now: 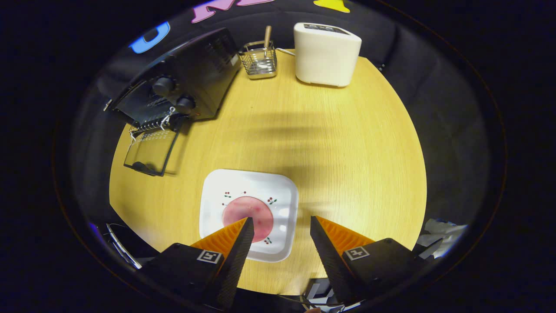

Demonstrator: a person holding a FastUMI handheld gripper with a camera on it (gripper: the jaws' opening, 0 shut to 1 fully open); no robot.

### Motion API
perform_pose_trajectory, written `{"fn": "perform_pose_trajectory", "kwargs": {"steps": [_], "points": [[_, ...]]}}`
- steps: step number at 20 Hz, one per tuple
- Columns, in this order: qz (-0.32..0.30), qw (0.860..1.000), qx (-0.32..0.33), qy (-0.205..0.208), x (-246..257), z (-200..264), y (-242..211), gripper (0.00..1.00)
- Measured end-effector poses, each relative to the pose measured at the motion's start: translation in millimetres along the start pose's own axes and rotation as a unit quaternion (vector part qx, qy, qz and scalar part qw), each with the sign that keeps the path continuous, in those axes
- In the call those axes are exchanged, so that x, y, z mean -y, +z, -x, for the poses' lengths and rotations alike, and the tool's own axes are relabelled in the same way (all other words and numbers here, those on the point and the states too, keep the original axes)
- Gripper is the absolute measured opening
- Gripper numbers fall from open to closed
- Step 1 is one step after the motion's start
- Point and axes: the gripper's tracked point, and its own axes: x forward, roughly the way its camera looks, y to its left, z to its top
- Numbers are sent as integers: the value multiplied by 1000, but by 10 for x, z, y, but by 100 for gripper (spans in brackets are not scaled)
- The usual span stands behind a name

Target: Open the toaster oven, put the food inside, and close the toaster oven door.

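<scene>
Here, parted fingers (281,224) hover over wooden table (330,143).

Staged kitchen setup in a recording booth, not a real home. Evidence: round wooden table (330,143) ringed by black cloth wall (447,130), black toaster oven (182,78) with door dropped open, white toaster (325,54), wire utensil caddy (259,61), white plate (249,195) with a pink food slice (249,213). Gripper (281,228) fingers spread apart above the plate, holding nothing.
</scene>
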Motion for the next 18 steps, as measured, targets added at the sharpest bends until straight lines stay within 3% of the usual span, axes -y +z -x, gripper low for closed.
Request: {"fn": "perform_pose_trajectory", "kwargs": {"steps": [1, 3, 7, 9, 11, 14, 18], "points": [[-11, 1000, -14, 3, 37, -82, -37, 75], [-30, 999, -40, 5, 101, -243, -109, 62], [-29, 998, -54, 20, 27, -333, -85, 58], [-19, 998, -61, 12, 73, -340, -84, 18], [-21, 997, -66, 19, 73, -334, -94, 15], [-50, 994, -77, 60, 43, -315, -103, 7], [-137, 978, -53, 149, -26, -245, -92, 5]]}}
